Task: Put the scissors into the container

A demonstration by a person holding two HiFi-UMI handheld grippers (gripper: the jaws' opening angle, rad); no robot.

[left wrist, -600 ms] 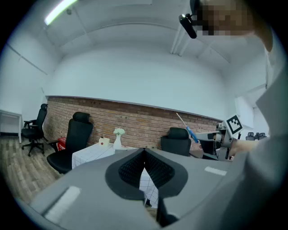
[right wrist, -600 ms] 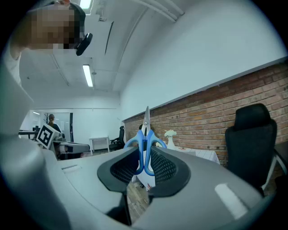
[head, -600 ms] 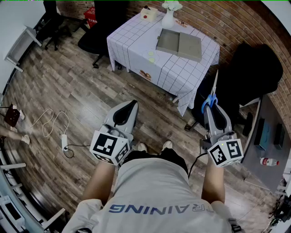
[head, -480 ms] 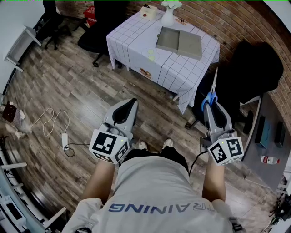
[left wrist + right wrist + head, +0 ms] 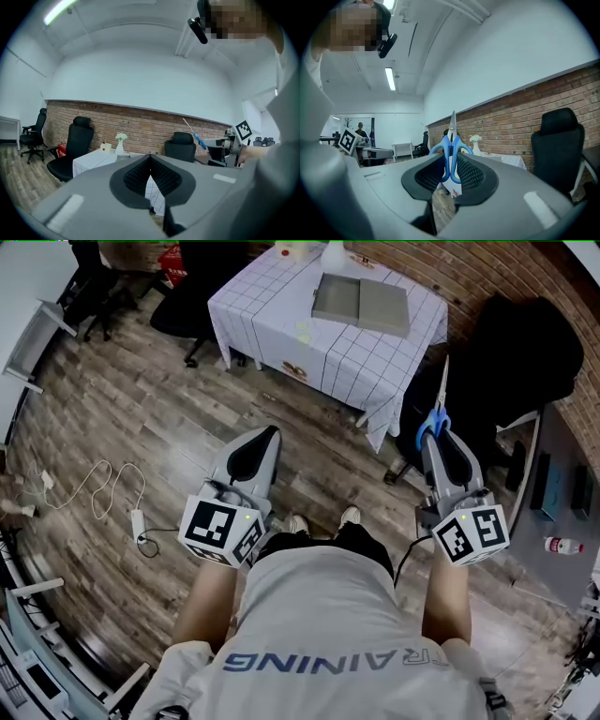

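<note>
My right gripper (image 5: 434,439) is shut on the blue handles of the scissors (image 5: 438,414), whose blades point up and forward. In the right gripper view the scissors (image 5: 451,143) stand upright between the pads of that gripper (image 5: 451,165). The grey flat container (image 5: 361,304) lies open on the table with the white checked cloth (image 5: 281,324), well ahead of both grippers. My left gripper (image 5: 265,435) hangs over the wooden floor, its jaws shut with nothing between them, as the left gripper view also shows (image 5: 150,161).
A black office chair (image 5: 511,362) stands right of the table, close to the scissors' tips. Another black chair (image 5: 183,301) is at the table's left. A white vase (image 5: 333,254) stands at the table's back. A power strip with cable (image 5: 138,521) lies on the floor.
The table and container have slid toward the top of the head view. Both grippers keep their stance, and the scissors stay in the right one.
</note>
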